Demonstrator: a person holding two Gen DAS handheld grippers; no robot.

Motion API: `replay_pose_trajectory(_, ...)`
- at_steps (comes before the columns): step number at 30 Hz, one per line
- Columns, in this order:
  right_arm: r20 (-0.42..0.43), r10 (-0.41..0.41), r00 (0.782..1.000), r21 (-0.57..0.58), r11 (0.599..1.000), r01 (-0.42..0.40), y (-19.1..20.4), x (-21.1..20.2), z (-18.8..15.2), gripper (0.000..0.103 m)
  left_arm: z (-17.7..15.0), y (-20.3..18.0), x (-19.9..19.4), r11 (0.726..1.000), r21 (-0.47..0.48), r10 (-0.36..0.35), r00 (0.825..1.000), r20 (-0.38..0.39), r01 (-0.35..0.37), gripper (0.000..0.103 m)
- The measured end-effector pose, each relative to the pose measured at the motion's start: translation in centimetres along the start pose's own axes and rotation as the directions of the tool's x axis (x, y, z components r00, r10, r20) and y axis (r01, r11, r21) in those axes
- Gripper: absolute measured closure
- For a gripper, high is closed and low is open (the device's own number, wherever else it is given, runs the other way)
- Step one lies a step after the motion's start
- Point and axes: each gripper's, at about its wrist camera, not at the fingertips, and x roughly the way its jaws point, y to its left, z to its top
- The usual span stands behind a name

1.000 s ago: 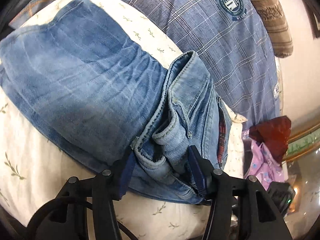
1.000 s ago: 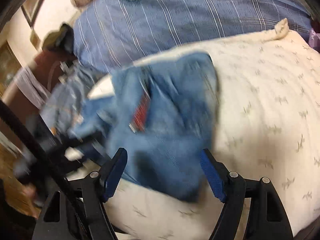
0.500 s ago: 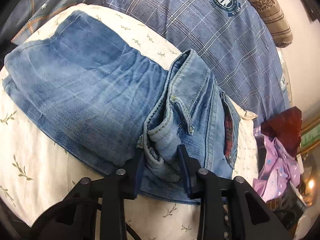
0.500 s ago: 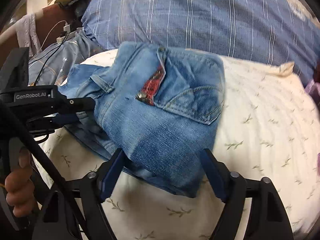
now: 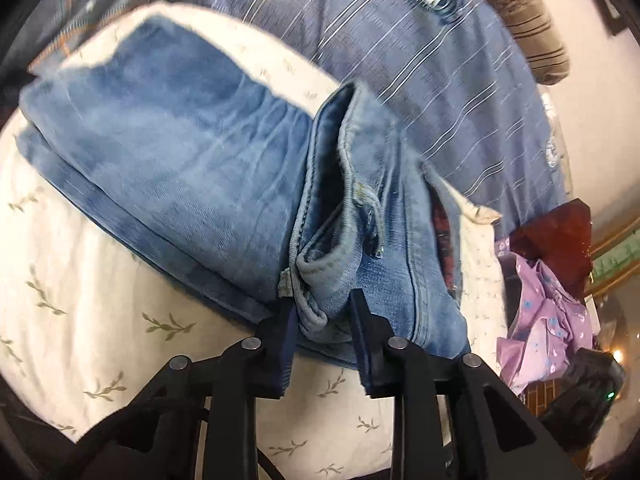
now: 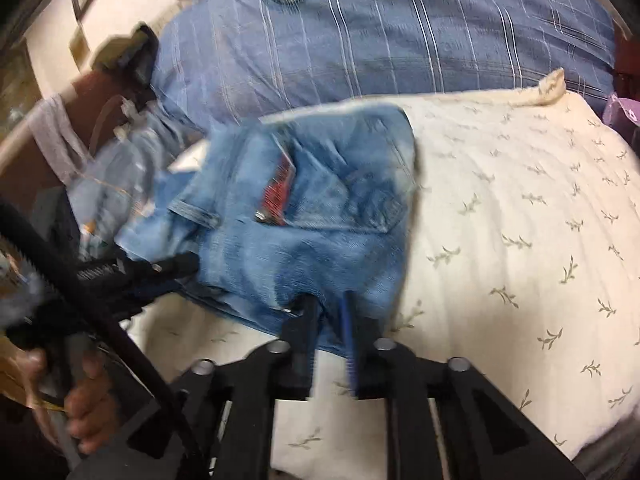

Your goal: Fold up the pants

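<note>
The folded blue jeans (image 5: 180, 168) lie on a cream leaf-print pillow (image 5: 80, 280). My left gripper (image 5: 322, 312) is shut on the bunched waistband fold (image 5: 324, 272) at the near edge of the jeans. In the right wrist view the jeans (image 6: 312, 216) show a back pocket and a red label (image 6: 276, 192). My right gripper (image 6: 330, 308) is shut on the near edge of the jeans. The left gripper (image 6: 160, 272) also shows there, at the jeans' left side, held by a hand (image 6: 84, 400).
A blue plaid pillow (image 5: 420, 60) lies behind the cream pillow, with a brown striped cushion (image 5: 520, 20) beyond it. Purple floral cloth (image 5: 540, 320) and a dark red item (image 5: 560, 240) sit at the right. More cream pillow (image 6: 520, 220) extends right of the jeans.
Both grippers have closed: the left narrowed onto the waistband fold, and the right went from wide open to shut on the jeans' near edge. The views are now motion-blurred.
</note>
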Motion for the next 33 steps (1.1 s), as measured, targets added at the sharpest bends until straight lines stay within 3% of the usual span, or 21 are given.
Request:
replay_pose_trajectory(1,0.024,0.031,0.999,0.017,0.999,-0.032,0.0,-1.0,0.2,0.076,-0.1,0.2,-0.4,1.000,-0.010,-0.003,1.000,0.000,0.003,0.073)
replay_pose_trajectory(3,0.069,0.083,0.994,0.040,0.996,-0.086,0.1,-2.5,0.5,0.048,-0.2,0.8,-1.6,1.000,-0.030,-0.005,0.999,0.042,0.006,0.072)
replay_pose_trajectory(7,0.086,0.142,0.986,0.051,0.988,-0.147,1.4,-3.2,1.9,0.042,-0.2,0.8,-4.0,0.999,-0.008,0.053,0.988,0.148,-0.053,0.057)
replay_pose_trajectory(11,0.024,0.214,0.976,0.059,0.975,-0.215,4.0,-0.5,4.7,0.041,0.7,1.8,-5.0,0.991,-0.025,0.133,0.975,0.180,-0.131,0.056)
replay_pose_trajectory(12,0.011,0.253,0.967,0.064,0.965,-0.253,4.8,0.3,5.5,0.042,0.9,2.0,-5.1,0.989,-0.041,0.144,0.973,0.178,-0.139,0.056)
replay_pose_trajectory(14,-0.024,0.256,0.966,0.051,0.966,-0.254,6.5,1.9,7.1,0.045,1.5,2.7,-5.4,0.985,-0.087,0.161,0.970,0.181,-0.148,0.055)
replay_pose_trajectory(16,-0.093,0.230,0.969,0.022,0.973,-0.229,8.9,4.6,8.7,0.067,2.0,3.7,-5.7,0.978,-0.131,0.183,0.965,0.186,-0.161,0.054)
replay_pose_trajectory(17,-0.115,0.234,0.965,0.016,0.972,-0.234,9.6,5.7,9.1,0.086,1.9,3.8,-6.0,0.974,-0.154,0.191,0.963,0.189,-0.163,0.053)
replay_pose_trajectory(23,-0.239,0.126,0.963,0.019,0.992,-0.125,11.4,13.0,7.6,0.085,2.4,5.8,-5.0,0.952,-0.257,0.207,0.967,0.148,-0.165,0.053)
replay_pose_trajectory(26,-0.198,0.207,0.958,0.065,0.978,-0.198,11.2,11.6,7.0,0.080,2.9,7.1,-4.8,0.930,-0.334,0.213,0.965,0.152,-0.153,0.050)
replay_pose_trajectory(28,-0.174,0.237,0.956,0.078,0.971,-0.226,11.1,10.6,7.2,0.059,3.1,7.9,-4.7,0.916,-0.372,0.217,0.965,0.144,-0.150,0.050)
replay_pose_trajectory(29,-0.155,0.255,0.954,0.096,0.965,-0.242,11.0,10.1,7.4,0.042,3.3,8.3,-4.7,0.907,-0.395,0.216,0.965,0.147,-0.143,0.050)
replay_pose_trajectory(30,-0.144,0.264,0.954,0.106,0.962,-0.251,10.9,9.7,7.7,0.036,3.5,8.6,-4.7,0.900,-0.413,0.221,0.963,0.153,-0.141,0.049)
replay_pose_trajectory(33,-0.137,0.319,0.938,0.134,0.944,-0.301,11.2,9.7,8.6,0.036,4.9,9.3,-4.2,0.878,-0.453,0.252,0.953,0.167,-0.153,0.047)
